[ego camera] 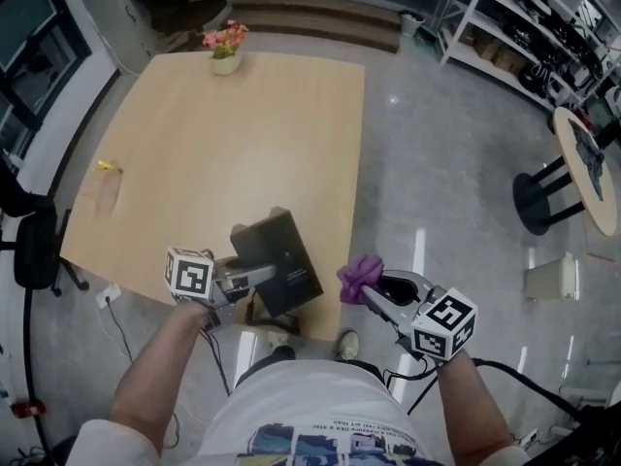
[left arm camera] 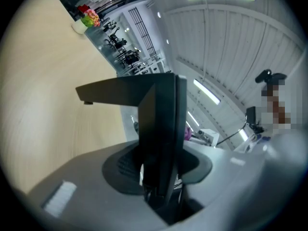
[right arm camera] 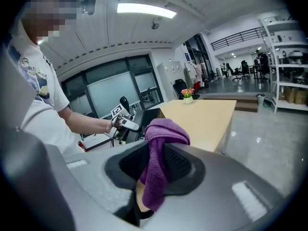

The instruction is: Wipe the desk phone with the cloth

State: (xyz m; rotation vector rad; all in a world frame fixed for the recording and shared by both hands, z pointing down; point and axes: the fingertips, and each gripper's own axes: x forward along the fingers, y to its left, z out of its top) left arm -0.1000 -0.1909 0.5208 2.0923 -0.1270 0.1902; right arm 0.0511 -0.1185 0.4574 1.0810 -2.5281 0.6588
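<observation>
Phone (ego camera: 281, 260) clamped in left gripper (ego camera: 260, 278) at table (ego camera: 213, 144) near edge, long axis roughly far-to-near, with right gripper (ego camera: 374, 294) clenched on cloth (ego camera: 359, 278) just right of it, so I'd expect the wipe to go leftward.

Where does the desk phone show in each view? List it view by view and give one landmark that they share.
Head view: desk phone at lower centre, at the near edge of the table, held by the left gripper.
Left gripper view: desk phone dead centre, clamped between the jaws.
Right gripper view: desk phone left of centre, dark, just beyond the purple cloth.
Shared landmark: the flower pot at the table's far edge.
</observation>
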